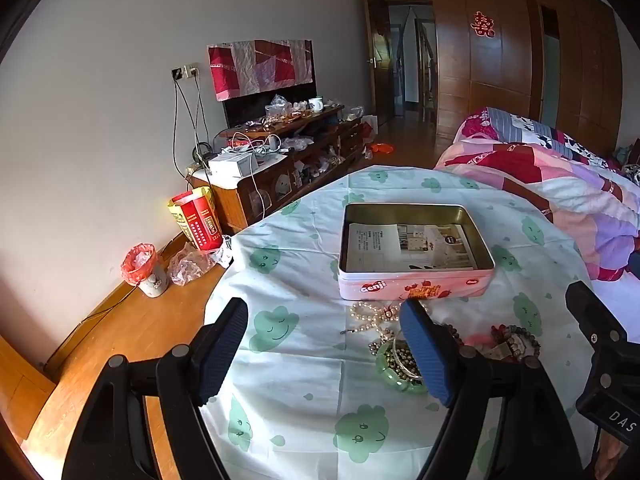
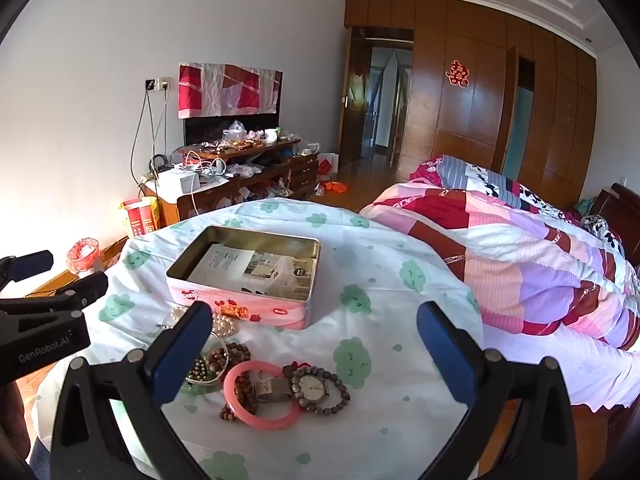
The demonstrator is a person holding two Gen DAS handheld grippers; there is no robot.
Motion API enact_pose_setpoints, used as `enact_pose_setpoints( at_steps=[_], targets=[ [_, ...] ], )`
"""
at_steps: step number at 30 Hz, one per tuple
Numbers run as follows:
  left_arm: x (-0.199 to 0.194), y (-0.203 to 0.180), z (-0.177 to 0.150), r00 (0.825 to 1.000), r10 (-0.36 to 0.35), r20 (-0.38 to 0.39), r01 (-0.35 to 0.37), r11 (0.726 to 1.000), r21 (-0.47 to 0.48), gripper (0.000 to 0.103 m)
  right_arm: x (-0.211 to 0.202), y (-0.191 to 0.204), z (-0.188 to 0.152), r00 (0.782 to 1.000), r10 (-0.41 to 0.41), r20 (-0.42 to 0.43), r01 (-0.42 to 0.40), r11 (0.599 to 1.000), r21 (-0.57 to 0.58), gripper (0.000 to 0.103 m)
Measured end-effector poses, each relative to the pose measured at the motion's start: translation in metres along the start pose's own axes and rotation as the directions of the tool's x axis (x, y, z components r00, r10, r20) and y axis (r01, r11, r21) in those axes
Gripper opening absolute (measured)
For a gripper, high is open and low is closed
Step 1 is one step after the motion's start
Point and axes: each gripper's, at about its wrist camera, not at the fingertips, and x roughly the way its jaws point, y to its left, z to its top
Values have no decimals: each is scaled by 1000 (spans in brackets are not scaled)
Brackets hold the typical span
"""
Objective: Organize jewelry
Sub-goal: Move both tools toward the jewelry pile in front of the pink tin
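Observation:
An open pink tin [image 1: 416, 286] with printed paper inside sits on the cloud-print sheet [image 1: 304, 360]. In front of it lie a pearl necklace [image 1: 366, 314], a green bangle [image 1: 390, 376] filled with beads, and dark bead bracelets [image 1: 518, 340]. My left gripper [image 1: 324, 346] hovers open just left of this pile, with nothing between its fingers. In the right wrist view my right gripper [image 2: 316, 346] stands wide open above a pink bangle [image 2: 229, 394], a wristwatch [image 2: 311, 386] and wooden bead bracelets [image 2: 224, 356], short of the tin [image 2: 280, 312]. The left gripper [image 2: 60, 272] shows at the left edge.
A pink and red patchwork quilt [image 2: 520, 264] is heaped on the bed to the right. Left of the bed, on the wooden floor, stand a small lined bin [image 1: 144, 268], a red bag [image 1: 198, 222] and a cluttered low cabinet [image 1: 280, 160]. Wooden wardrobes [image 2: 480, 120] line the far wall.

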Motion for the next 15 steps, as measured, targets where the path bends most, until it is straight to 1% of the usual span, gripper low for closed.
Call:
enact_pose_setpoints(
  at_steps=[13,15],
  targets=[
    [0,1,-1,1000,0,-1,0,1000,0,79,1,0,1,1000,1,-7,-1,1000,-2,103],
    [0,1,-1,1000,1,0,-1,1000,0,79,8,-5,-7,1000,2,-12,-2,1000,0,103]
  ],
)
